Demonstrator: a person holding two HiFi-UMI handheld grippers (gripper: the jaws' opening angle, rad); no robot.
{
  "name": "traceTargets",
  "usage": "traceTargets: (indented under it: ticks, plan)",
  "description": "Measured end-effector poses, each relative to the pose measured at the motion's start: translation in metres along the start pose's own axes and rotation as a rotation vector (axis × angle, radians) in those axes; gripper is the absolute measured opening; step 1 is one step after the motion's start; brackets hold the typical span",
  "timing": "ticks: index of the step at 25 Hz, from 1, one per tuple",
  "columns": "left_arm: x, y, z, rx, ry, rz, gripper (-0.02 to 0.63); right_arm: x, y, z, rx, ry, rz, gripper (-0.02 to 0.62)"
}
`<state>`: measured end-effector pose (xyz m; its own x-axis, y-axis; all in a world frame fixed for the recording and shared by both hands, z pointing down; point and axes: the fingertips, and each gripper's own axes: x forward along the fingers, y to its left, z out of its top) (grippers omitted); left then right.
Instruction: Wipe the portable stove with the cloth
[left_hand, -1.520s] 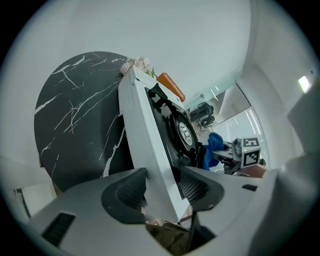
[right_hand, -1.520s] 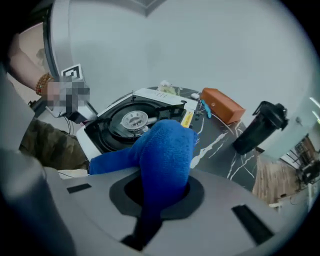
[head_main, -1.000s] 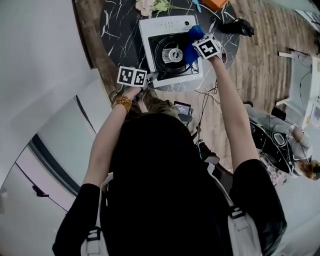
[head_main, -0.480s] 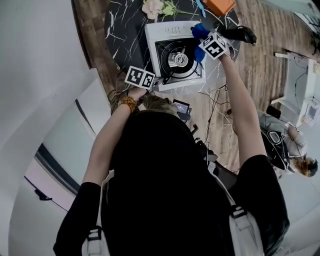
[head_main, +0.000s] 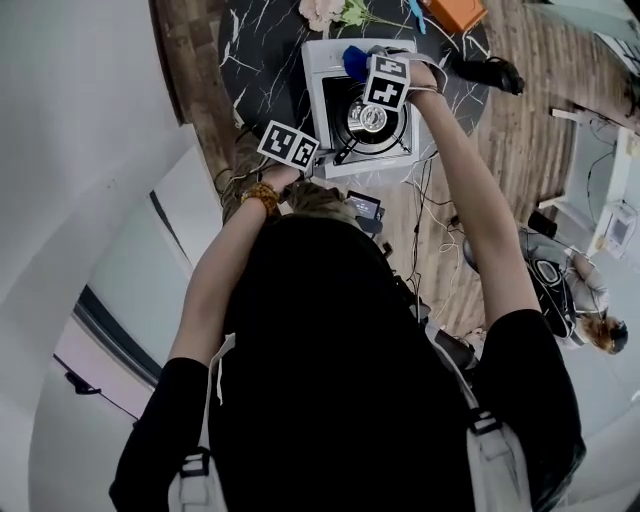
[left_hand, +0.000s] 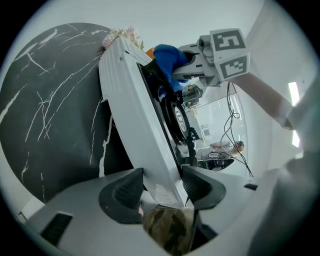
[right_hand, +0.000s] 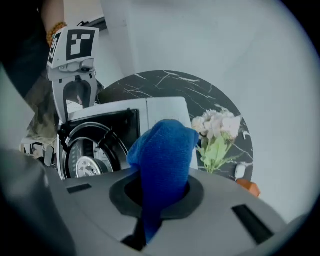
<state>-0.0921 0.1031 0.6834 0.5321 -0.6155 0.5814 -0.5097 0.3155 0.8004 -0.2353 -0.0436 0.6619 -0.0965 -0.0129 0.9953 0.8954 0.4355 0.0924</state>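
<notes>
The white portable stove (head_main: 330, 75) with its black burner (head_main: 372, 118) sits on a round black marble table (head_main: 250, 60). My right gripper (head_main: 372, 72) points down over the stove's far edge, shut on the blue cloth (head_main: 354, 62), which bulges out of its jaws (right_hand: 165, 150). My left gripper (head_main: 318, 160) is at the stove's near left corner. In the left gripper view the stove's white edge (left_hand: 150, 150) fills the gap between the pads, which touch it on both sides. These jaws have just been opening wider.
Pale flowers (head_main: 335, 12) and an orange object (head_main: 455, 12) lie at the table's far side. A black object (head_main: 490, 72) is to the right of the stove. Cables (head_main: 430, 190) trail over the wooden floor below the table.
My right gripper has carried the blue cloth leftward, from the stove's right side to its far edge, and has rolled. The left gripper has stayed at the stove's corner.
</notes>
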Motion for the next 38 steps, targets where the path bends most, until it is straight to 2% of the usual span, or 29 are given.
traceTargets:
  ticks: [7, 12, 14, 16, 18, 20, 23, 25, 27, 28, 30, 32, 34, 35, 36, 38]
  plan:
    - [0.0, 0.0, 0.0, -0.003, -0.002, 0.004, 0.247, -0.003, 0.009, 0.072, -0.05, -0.119, 0.01, 0.017]
    - [-0.003, 0.003, 0.002, 0.015, -0.007, 0.026, 0.245, -0.005, 0.006, 0.097, 0.04, -0.222, -0.021, 0.017]
    - [-0.005, 0.003, 0.001, 0.016, -0.007, 0.04, 0.247, -0.013, 0.002, 0.1, 0.168, -0.312, -0.037, 0.018]
    - [-0.003, -0.001, 0.0, 0.029, -0.005, 0.05, 0.249, -0.037, -0.004, 0.094, 0.348, -0.459, -0.07, 0.018]
    - [-0.005, 0.003, 0.0, 0.042, 0.003, 0.064, 0.255, -0.074, -0.01, 0.083, 0.497, -0.621, -0.139, 0.018]
    - [-0.018, 0.013, -0.004, 0.054, -0.003, 0.086, 0.237, -0.111, -0.005, 0.072, 0.603, -0.762, -0.23, 0.018]
    - [-0.041, 0.007, 0.009, 0.084, -0.092, 0.087, 0.202, -0.156, 0.02, 0.035, 0.73, -0.919, -0.356, 0.018]
    - [-0.06, -0.015, 0.03, 0.12, -0.208, 0.083, 0.165, -0.181, 0.041, -0.003, 0.834, -0.98, -0.436, 0.018]
    - [-0.082, -0.044, 0.056, 0.199, -0.364, 0.11, 0.082, -0.203, 0.065, -0.036, 0.928, -1.013, -0.533, 0.018]
    - [-0.093, -0.061, 0.07, 0.264, -0.45, 0.14, 0.055, -0.214, 0.077, -0.049, 0.955, -1.02, -0.59, 0.018]
    - [-0.117, -0.101, 0.1, 0.442, -0.63, 0.228, 0.018, -0.236, 0.099, -0.06, 0.962, -1.029, -0.71, 0.018]
    - [-0.132, -0.147, 0.12, 0.66, -0.779, 0.33, 0.006, -0.255, 0.118, -0.061, 0.94, -1.044, -0.814, 0.018]
    - [-0.128, -0.192, 0.122, 0.845, -0.854, 0.382, 0.006, -0.268, 0.136, -0.062, 0.958, -1.06, -0.882, 0.018]
    - [-0.12, -0.21, 0.118, 0.906, -0.869, 0.39, 0.006, -0.271, 0.144, -0.066, 0.984, -1.07, -0.899, 0.018]
    - [-0.111, -0.224, 0.113, 0.947, -0.877, 0.392, 0.006, -0.273, 0.151, -0.07, 1.017, -1.08, -0.908, 0.018]
    - [-0.097, -0.242, 0.105, 0.976, -0.883, 0.397, 0.006, -0.272, 0.163, -0.081, 1.077, -1.09, -0.909, 0.018]
